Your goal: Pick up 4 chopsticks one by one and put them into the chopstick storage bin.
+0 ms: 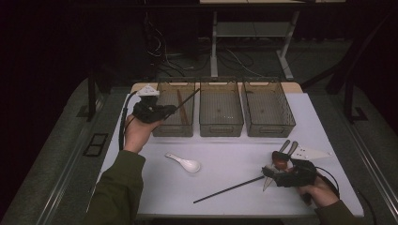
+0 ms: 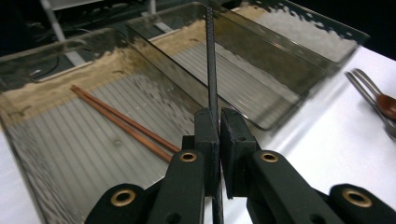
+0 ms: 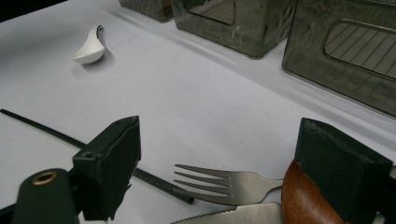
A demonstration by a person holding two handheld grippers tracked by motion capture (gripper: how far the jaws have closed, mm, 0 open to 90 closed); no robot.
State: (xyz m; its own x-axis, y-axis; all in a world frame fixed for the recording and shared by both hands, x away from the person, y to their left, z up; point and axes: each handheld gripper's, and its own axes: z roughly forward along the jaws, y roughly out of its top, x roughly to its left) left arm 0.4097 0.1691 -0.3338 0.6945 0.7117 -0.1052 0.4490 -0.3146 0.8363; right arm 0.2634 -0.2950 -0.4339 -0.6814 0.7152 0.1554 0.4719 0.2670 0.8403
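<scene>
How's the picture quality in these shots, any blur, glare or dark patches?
High view: the white table is lit, the room around it nearly black. Left gripper view: the black chopstick in the left claw is sharp, the bin walls smeared with mottled reflections. Right gripper view: the fork is crisp, the white spoon casts a soft shadow.

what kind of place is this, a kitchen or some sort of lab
Most likely a lab or recording workspace, not a kitchen. A white table holds three clear bins and loose cutlery, the person works with handheld grippers, and behind it bundled cables lie on a dark floor by the legs of a desk frame.
</scene>
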